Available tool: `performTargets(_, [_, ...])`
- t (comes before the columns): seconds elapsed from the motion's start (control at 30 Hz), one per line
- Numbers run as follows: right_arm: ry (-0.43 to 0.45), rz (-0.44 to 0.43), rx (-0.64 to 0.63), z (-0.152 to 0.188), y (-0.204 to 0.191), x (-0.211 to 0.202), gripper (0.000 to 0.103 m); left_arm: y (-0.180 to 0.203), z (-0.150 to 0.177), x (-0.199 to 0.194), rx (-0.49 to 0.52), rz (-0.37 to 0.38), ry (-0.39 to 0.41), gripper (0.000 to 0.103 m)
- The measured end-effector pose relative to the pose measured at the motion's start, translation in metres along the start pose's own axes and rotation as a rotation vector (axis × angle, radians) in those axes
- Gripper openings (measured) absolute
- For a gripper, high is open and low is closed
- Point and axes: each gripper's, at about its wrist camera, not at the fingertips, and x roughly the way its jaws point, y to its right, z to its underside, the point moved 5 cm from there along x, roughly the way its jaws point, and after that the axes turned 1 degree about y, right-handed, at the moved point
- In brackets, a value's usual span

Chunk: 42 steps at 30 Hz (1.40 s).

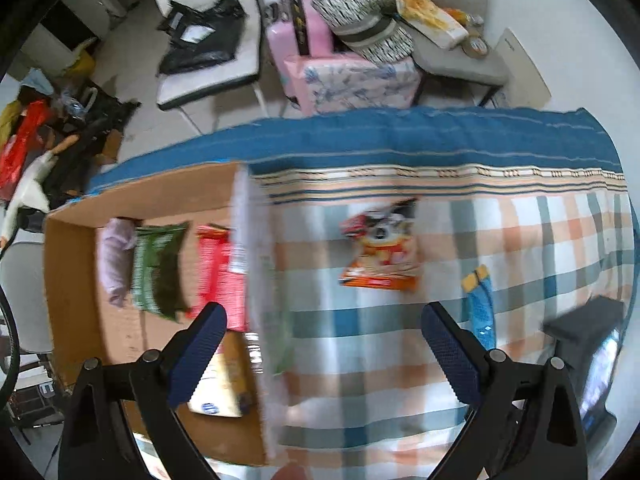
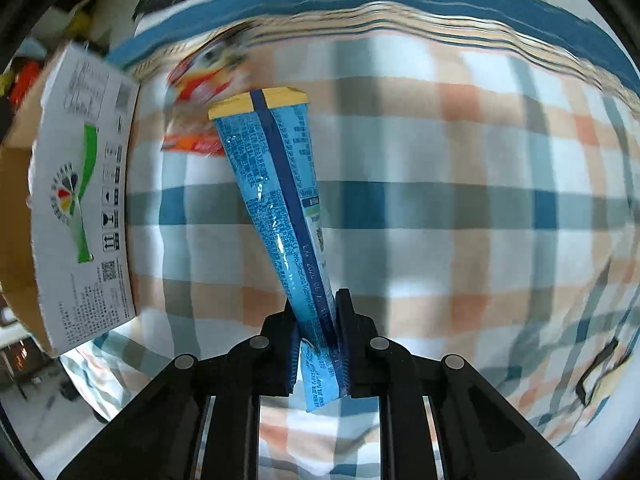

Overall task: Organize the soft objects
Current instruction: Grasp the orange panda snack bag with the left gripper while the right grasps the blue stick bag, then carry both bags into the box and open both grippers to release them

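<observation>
A pink suitcase [image 1: 286, 38] stands between two chairs [image 1: 208, 40].

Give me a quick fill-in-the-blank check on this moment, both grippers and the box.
1. The right gripper is shut on the ____ packet.
2. The left gripper is ____ and holds nothing.
3. The green packet lies inside the ____ box.
4. The orange snack bag lies on the ____ cloth.

Missing words: blue; open; cardboard; plaid

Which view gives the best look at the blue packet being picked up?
The right wrist view: the blue packet fills the centre, pinched in the right gripper. The left wrist view shows it small and blurred, off to the right.
</observation>
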Motion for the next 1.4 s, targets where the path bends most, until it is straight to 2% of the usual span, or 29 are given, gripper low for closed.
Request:
performTargets(0.13, [0.025, -0.021, 0.066, 0.000, 0.035, -0.014, 0.017, 0.023, -0.011, 0.036, 0.013, 0.022, -0.101, 0.100])
performTargets(0.23, [0.031, -0.029, 0.110, -0.009, 0.046, -0.019, 0.017, 0.034, -0.019, 0.066, -0.004, 0.035, -0.168, 0.100])
performTargets(0.33, [0.037, -0.030, 0.138, -0.036, 0.062, -0.020, 0.017, 0.039, -0.028, 0.082, -0.015, 0.038, -0.186, 0.100])
performTargets(0.47, [0.039, -0.034, 0.164, -0.048, 0.075, -0.019, 0.017, 0.053, -0.038, 0.099, -0.011, 0.067, -0.208, 0.100])
performTargets(0.77, [0.024, -0.027, 0.185, -0.063, 0.072, -0.002, 0.017, 0.066, -0.049, 0.134, 0.026, 0.054, -0.249, 0.099])
performTargets(0.8, [0.024, -0.026, 0.185, -0.064, 0.072, -0.001, 0.017, 0.066, -0.050, 0.136, 0.025, 0.057, -0.249, 0.096])
performTargets(0.83, [0.024, -0.024, 0.185, -0.065, 0.071, 0.000, 0.017, 0.068, -0.051, 0.138, 0.022, 0.060, -0.250, 0.090])
performTargets(0.87, [0.023, -0.024, 0.184, -0.066, 0.071, 0.000, 0.017, 0.068, -0.052, 0.140, 0.025, 0.066, -0.252, 0.076])
performTargets(0.9, [0.023, -0.025, 0.185, -0.066, 0.070, 0.001, 0.017, 0.069, -0.052, 0.141, 0.029, 0.062, -0.257, 0.070])
performTargets(0.93, [0.024, -0.024, 0.185, -0.067, 0.069, 0.000, 0.017, 0.068, -0.052, 0.143, 0.034, 0.055, -0.256, 0.055])
performTargets(0.97, [0.024, -0.023, 0.183, -0.069, 0.068, 0.002, 0.017, 0.068, -0.052, 0.144, 0.037, 0.056, -0.253, 0.048])
performTargets(1.07, [0.025, -0.025, 0.183, -0.069, 0.067, -0.001, 0.017, 0.067, -0.049, 0.145, 0.035, 0.072, -0.238, 0.042])
performTargets(1.17, [0.026, -0.025, 0.184, -0.070, 0.066, -0.002, 0.017, 0.068, -0.044, 0.143, 0.040, 0.065, -0.220, 0.041])
performTargets(1.4, [0.037, -0.016, 0.183, -0.068, 0.063, -0.009, 0.017, 0.075, -0.028, 0.101, 0.063, 0.092, -0.149, 0.040])
